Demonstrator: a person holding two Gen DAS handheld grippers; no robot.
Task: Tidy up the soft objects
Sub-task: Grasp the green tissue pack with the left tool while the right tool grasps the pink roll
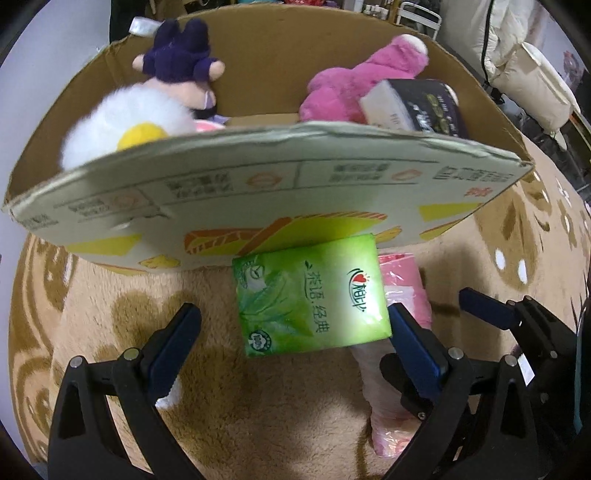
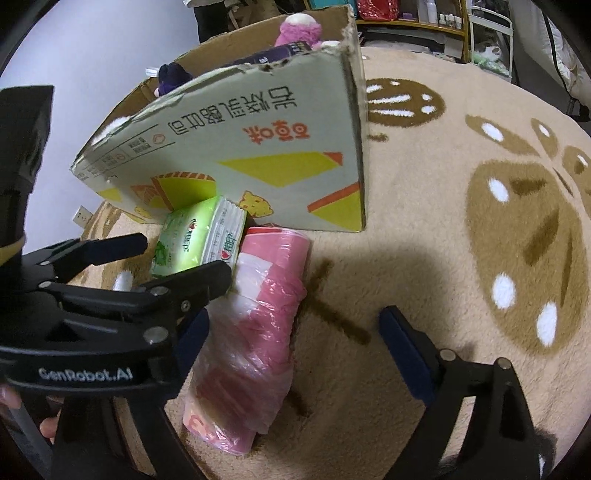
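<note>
A green tissue pack [image 1: 312, 297] lies on the carpet against the cardboard box [image 1: 258, 184]; it also shows in the right wrist view [image 2: 192, 240]. My left gripper [image 1: 295, 332] is open with its fingers on either side of the pack. A pink plastic-wrapped pack [image 2: 251, 332] lies beside it, partly hidden in the left wrist view [image 1: 402, 288]. My right gripper [image 2: 291, 336] is open around the pink pack's near end. The box holds a purple plush [image 1: 181, 55], a white and yellow plush [image 1: 125, 125], a pink plush [image 1: 362, 85] and a dark tissue pack [image 1: 417, 107].
Everything sits on a beige carpet with brown patterns [image 2: 461, 221]. The box's near wall [image 2: 258, 147] rises just behind the two packs. A shelf and white furniture [image 2: 480, 29] stand at the back right. The left gripper's body [image 2: 110, 306] crosses the right wrist view.
</note>
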